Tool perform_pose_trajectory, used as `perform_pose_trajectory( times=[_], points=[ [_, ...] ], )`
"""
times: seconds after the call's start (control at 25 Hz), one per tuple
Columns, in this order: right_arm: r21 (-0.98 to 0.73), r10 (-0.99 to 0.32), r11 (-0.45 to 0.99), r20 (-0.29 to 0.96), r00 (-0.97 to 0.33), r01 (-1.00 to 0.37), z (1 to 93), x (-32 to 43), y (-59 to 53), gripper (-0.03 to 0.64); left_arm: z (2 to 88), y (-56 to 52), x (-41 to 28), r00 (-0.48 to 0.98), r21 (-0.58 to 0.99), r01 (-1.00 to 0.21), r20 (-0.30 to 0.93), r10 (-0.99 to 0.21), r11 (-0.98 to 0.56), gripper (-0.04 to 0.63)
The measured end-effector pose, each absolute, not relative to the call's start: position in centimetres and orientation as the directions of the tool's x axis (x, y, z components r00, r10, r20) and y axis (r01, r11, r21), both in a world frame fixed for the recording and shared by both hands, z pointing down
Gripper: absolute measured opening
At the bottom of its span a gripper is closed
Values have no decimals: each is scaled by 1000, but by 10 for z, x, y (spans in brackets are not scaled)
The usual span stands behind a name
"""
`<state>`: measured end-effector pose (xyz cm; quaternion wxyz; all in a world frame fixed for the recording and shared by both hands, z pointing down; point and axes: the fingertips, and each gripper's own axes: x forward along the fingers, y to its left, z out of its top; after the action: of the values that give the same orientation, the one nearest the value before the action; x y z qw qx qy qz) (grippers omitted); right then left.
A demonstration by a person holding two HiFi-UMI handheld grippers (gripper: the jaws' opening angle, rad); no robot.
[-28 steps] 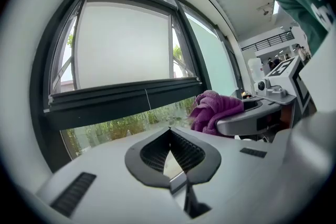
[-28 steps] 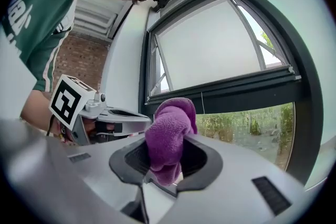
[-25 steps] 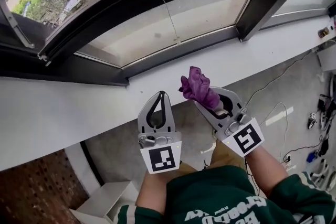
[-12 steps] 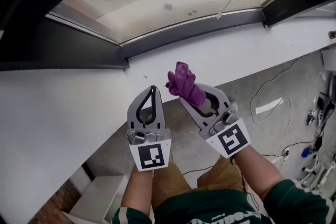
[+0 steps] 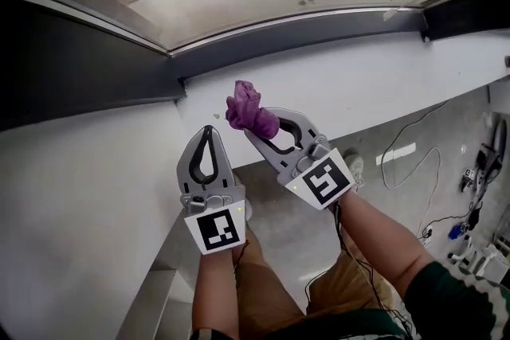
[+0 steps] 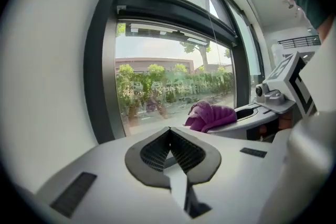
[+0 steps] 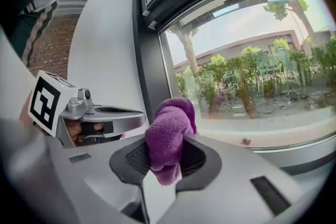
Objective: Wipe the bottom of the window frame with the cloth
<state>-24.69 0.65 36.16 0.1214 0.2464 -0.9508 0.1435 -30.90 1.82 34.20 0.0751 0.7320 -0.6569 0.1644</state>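
Cloth, purple and bunched, shows in front of the white sill, just below the dark bottom rail of the window frame; I can't tell whether it touches the sill. On the left, the left gripper is held upright, jaws pressed together with nothing between them. Just beside it, the right gripper leans toward the left one, jaws clamped on the cloth's lower end so the wad sticks out past the tips. Far right, cables trail across the floor.
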Motion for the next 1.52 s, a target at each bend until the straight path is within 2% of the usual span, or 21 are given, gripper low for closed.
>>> perform_pose_trajectory(
  times=[0.44,0.84,1.12,1.52],
  points=[
    [-185,-368,876,343,-864,-446,447,-316,-14,110,410,9,-344,42,-92,-992,356,-933,-80,9],
    [-206,-327,883,375,-867,-422,496,-339,-16,110,451,11,-353,12,-117,-991,369,-930,-59,9],
    [-207,-246,905,458,-854,-372,530,-370,-21,110,468,7,-366,-27,-115,-993,409,-912,-22,9],
    [-166,-263,902,518,-814,-398,541,-343,-34,110,476,6,-341,16,-142,-986,446,-895,-88,9]
  ],
)
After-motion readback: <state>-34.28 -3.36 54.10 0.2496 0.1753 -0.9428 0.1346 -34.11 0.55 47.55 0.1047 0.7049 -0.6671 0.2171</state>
